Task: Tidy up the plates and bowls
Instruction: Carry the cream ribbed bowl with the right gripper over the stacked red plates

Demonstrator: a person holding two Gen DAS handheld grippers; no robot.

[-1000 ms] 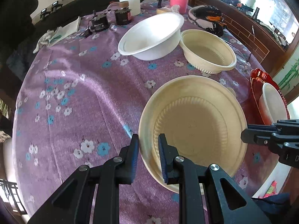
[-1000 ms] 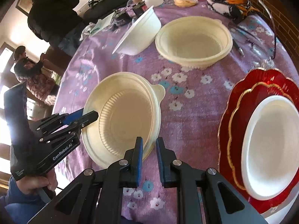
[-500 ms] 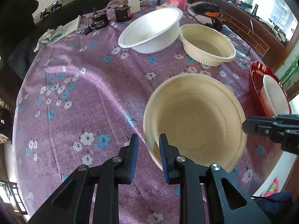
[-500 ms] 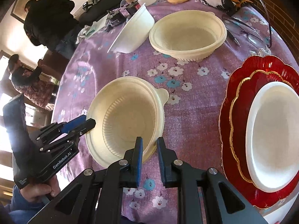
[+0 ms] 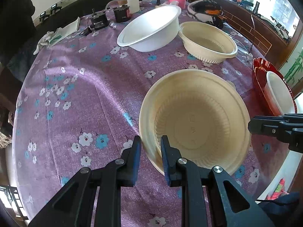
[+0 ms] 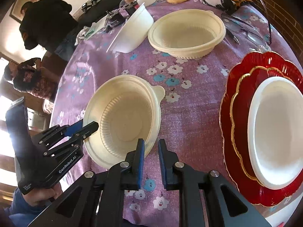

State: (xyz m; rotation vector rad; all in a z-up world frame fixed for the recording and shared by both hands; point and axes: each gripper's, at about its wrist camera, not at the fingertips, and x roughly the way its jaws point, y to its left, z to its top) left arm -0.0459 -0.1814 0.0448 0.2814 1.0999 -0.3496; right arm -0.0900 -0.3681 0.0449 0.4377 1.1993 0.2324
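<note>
- left gripper [image 5: 150, 150] clamps the near-left rim of the cream bowl [image 6: 123, 117] — narrow gap
- right gripper [image 6: 151, 152] pinches its opposite rim, same bowl
- bowl sits tilted near the table's [image 5: 75, 94] front edge, red plates [image 6: 246, 98] just beside

A round table under a purple cloth with white and blue flowers [image 5: 79, 94] carried a tilted white plastic bowl [image 5: 149, 30] and a ribbed cream bowl [image 5: 208, 41] at the far side. A scalloped red plate [image 6: 240, 87] sat at the right edge, and small black devices [image 5: 98, 20] lay far left.
</note>
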